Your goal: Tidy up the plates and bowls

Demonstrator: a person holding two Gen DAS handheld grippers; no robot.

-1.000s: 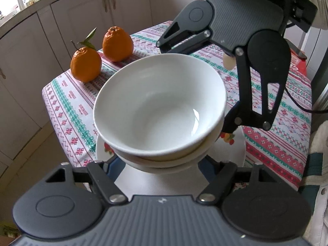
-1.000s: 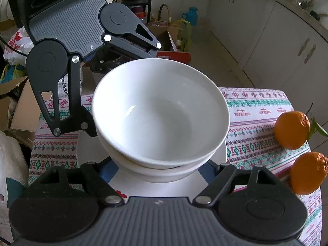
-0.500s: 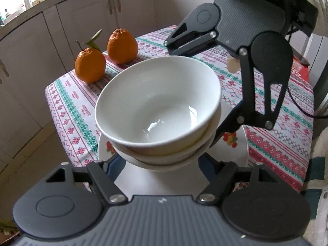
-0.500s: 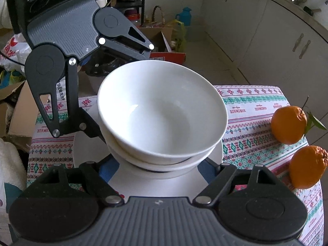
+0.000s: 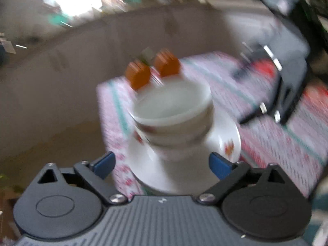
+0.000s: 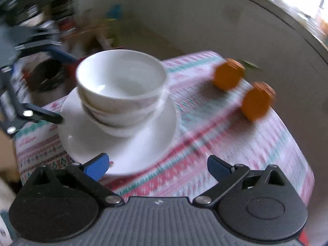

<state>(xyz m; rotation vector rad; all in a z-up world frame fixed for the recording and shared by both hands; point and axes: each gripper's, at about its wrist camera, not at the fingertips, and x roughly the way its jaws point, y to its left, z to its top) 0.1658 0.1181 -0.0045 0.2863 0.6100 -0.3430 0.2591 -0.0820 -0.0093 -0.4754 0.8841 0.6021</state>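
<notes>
Right wrist view, blurred: patterned tablecloth (image 6: 235,143) fills centre. White plate (image 6: 131,155) left of centre carries stacked bowls (image 6: 121,90), leaning. Right gripper (image 6: 156,165) and left gripper (image 5: 162,163) both spread, empty. Risk: a nudge topples the stack. Two oranges (image 6: 242,88), upper right.

White bowls (image 6: 121,90) sit nested in a stack, upright, on a white plate (image 6: 131,149) (red floral print near its rim (image 5: 228,148)) that lies flat on the patterned tablecloth; motion blur hides the exact bowl count.
</notes>
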